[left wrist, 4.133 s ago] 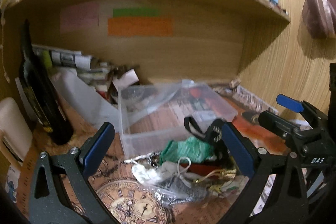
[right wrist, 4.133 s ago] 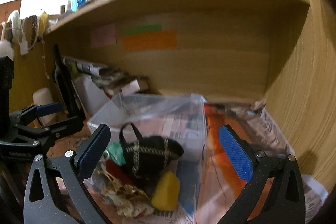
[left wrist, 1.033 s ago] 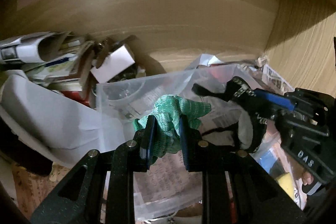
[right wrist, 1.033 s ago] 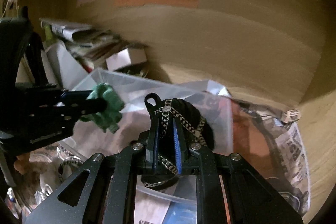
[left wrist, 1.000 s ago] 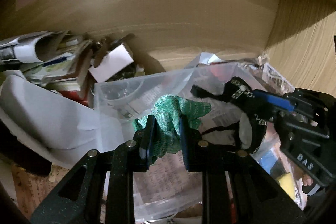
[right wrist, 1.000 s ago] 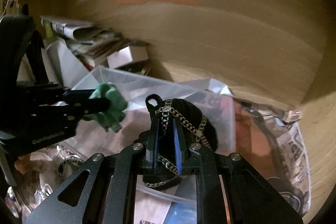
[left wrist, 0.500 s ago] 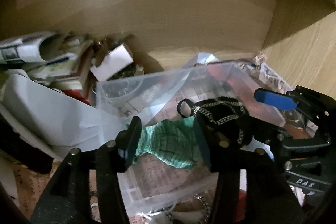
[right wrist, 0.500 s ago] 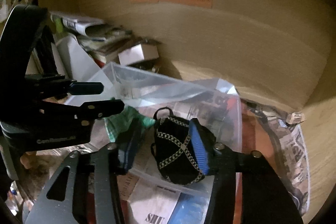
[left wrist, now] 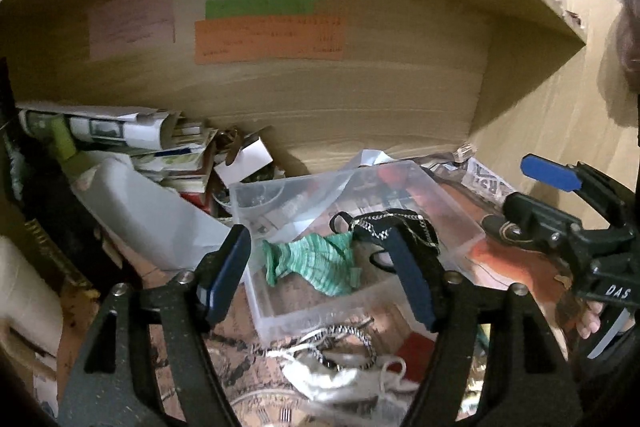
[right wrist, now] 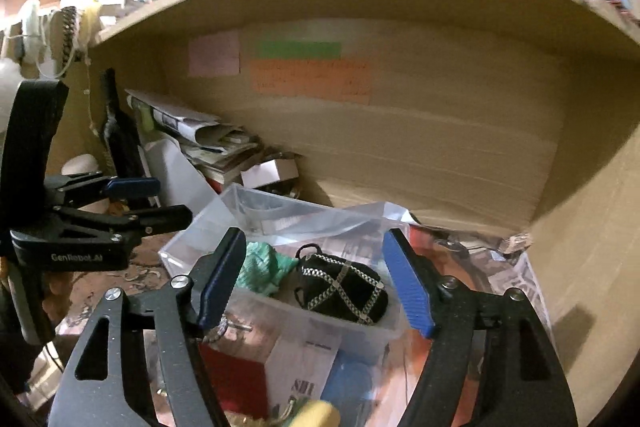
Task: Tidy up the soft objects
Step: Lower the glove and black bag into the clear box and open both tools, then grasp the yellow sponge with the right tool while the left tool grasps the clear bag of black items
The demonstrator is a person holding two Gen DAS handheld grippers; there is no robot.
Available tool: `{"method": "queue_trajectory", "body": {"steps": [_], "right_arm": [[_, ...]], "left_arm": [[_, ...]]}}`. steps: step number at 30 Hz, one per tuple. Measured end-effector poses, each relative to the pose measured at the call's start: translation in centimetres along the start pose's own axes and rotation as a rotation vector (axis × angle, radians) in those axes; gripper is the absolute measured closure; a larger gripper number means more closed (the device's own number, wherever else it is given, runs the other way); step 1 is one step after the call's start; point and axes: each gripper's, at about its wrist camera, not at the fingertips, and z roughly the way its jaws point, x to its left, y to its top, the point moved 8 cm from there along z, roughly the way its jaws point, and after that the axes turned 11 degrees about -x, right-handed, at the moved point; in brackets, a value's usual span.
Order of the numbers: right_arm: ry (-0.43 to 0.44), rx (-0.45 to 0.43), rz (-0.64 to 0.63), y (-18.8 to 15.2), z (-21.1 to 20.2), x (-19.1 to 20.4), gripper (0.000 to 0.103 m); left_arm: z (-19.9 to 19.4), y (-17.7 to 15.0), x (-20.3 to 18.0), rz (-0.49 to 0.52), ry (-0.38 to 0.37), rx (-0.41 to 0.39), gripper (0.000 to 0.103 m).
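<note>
A green knit cloth (left wrist: 316,265) and a black pouch with chain trim (left wrist: 394,227) lie side by side inside a clear plastic bin (left wrist: 280,319). My left gripper (left wrist: 322,279) is open and empty, just in front of the bin. My right gripper (right wrist: 314,283) is open and empty above the bin's near wall (right wrist: 320,327); the cloth (right wrist: 260,269) and the pouch (right wrist: 344,293) show between its fingers. The right gripper also shows at the right of the left wrist view (left wrist: 536,195). The left gripper also shows at the left of the right wrist view (right wrist: 156,199).
A white drawstring bag (left wrist: 332,367) and a red item (left wrist: 416,347) lie on the table before the bin. Papers and a small box (left wrist: 244,159) are piled at the back left. A dark bottle (right wrist: 120,139) stands at far left. A wooden shelf back (left wrist: 320,99) closes the space.
Both grippers have opened and pulled back and up. The green cloth and the black pouch, held a second ago, now rest in the bin.
</note>
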Motion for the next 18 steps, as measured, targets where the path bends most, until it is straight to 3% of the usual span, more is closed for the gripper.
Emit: {"method": "queue_trajectory", "body": {"steps": [6,18], "right_arm": [[-0.022,0.003,0.028,-1.6,-2.0,-0.5,0.03],[-0.049,0.158,0.127,-8.5,-3.5,-1.3,0.03]], "left_arm": [[-1.9,-2.0,0.4,-0.016,0.004,0.011,0.025],[-3.2,-9.4,-0.5,-0.052,-0.011,0.146,0.024]]}}
